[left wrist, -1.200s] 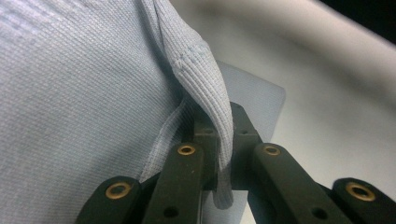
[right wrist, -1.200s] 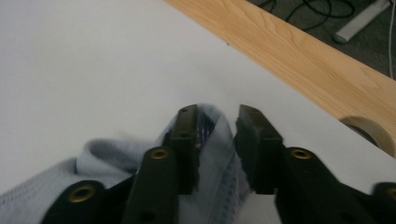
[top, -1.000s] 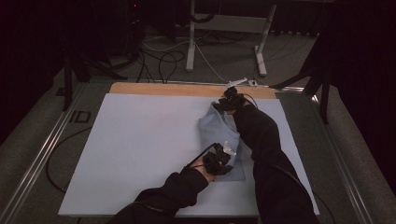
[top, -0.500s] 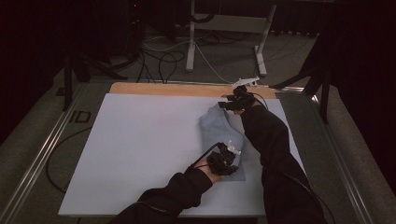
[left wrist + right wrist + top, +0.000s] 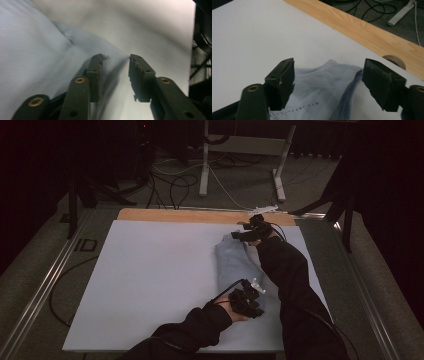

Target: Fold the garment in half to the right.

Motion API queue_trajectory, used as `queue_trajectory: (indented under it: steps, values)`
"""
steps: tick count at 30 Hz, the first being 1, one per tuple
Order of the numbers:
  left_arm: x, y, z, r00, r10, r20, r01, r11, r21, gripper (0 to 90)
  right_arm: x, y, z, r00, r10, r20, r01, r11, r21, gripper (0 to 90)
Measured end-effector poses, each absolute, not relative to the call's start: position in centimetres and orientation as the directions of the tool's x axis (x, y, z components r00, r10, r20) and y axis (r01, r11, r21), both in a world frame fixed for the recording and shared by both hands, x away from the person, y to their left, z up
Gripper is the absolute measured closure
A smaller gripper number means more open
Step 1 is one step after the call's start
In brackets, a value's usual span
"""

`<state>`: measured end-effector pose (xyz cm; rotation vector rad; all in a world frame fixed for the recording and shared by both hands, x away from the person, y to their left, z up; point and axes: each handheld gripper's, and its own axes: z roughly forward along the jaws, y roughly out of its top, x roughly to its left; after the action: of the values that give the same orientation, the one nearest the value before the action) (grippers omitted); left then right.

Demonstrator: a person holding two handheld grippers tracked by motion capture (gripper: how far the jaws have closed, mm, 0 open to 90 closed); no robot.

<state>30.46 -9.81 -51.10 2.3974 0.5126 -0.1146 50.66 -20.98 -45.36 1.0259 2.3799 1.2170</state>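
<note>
A light blue knit garment (image 5: 234, 265) lies folded flat in a long strip on the right half of the white table (image 5: 150, 270). My right gripper (image 5: 241, 235) hovers at its far end, open. In the right gripper view its jaws (image 5: 328, 67) stand wide apart above the ribbed collar of the garment (image 5: 324, 85). My left gripper (image 5: 251, 296) is at the near end, also open. In the left gripper view, the gripper (image 5: 116, 58) straddles the ribbed hem of the garment (image 5: 37, 50), the left fingertip (image 5: 97, 61) touching the cloth.
A wooden strip (image 5: 175, 215) borders the table's far edge, with a round hole (image 5: 395, 60) near the garment. Beyond it the floor carries cables (image 5: 170, 185) and a white stand (image 5: 240, 145). The left half of the white surface is bare.
The right gripper has drifted a little along the garment's far end. The left gripper has slid slightly nearer and rightward at the hem. The garment lies much as before.
</note>
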Motion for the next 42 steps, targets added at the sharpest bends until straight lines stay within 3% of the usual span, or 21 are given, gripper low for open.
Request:
queue_trajectory:
  steps: [5, 7, 14, 19, 22, 25, 28, 39, 42]
  values:
    - [29.9, -9.7, -50.7, 0.930, 0.293, -0.221, 0.365, -0.684, 0.631, 58.3, 50.7, -21.1, -45.4, -0.716, 0.692, 0.091, 0.474, 0.386, 0.792, 17.5]
    - [29.7, -9.1, -50.3, 0.932, 0.289, -0.220, 0.361, -0.666, 0.653, 52.0, 50.7, -21.1, -45.4, -0.716, 0.692, 0.091, 0.476, 0.388, 0.790, 16.1]
    - [30.0, -5.7, -48.6, 0.932, 0.280, -0.230, 0.354, -0.571, 0.741, 40.7, 50.8, -21.4, -45.6, -0.706, 0.701, 0.102, 0.488, 0.377, 0.787, 13.6]
    - [30.6, -2.9, -47.4, 0.945, 0.250, -0.209, 0.312, -0.513, 0.800, 25.5, 50.9, -21.4, -45.9, -0.697, 0.708, 0.114, 0.509, 0.376, 0.774, 13.5]
    - [30.6, -2.1, -46.9, 0.947, 0.238, -0.217, 0.310, -0.488, 0.816, 19.5, 51.0, -21.4, -46.2, -0.689, 0.714, 0.124, 0.521, 0.369, 0.770, 13.6]
    - [30.4, -0.4, -46.3, 0.956, 0.238, -0.170, 0.266, -0.465, 0.844, 14.4, 51.2, -21.3, -46.5, -0.680, 0.724, 0.115, 0.520, 0.366, 0.772, 15.8]
    - [30.3, 0.8, -46.1, 0.955, 0.250, -0.160, 0.260, -0.443, 0.858, 0.9, 51.4, -21.3, -46.8, -0.668, 0.736, 0.109, 0.534, 0.373, 0.759, 17.4]
    - [29.8, 10.3, -47.8, 0.887, 0.424, -0.182, 0.347, -0.353, 0.869, 0.2, 52.7, -21.7, -50.2, -0.615, 0.777, 0.137, 0.624, 0.373, 0.686, 21.3]
    - [29.4, 12.4, -48.6, 0.869, 0.459, -0.187, 0.363, -0.333, 0.870, 0.2, 52.9, -22.1, -50.9, -0.604, 0.782, 0.152, 0.647, 0.370, 0.667, 26.7]
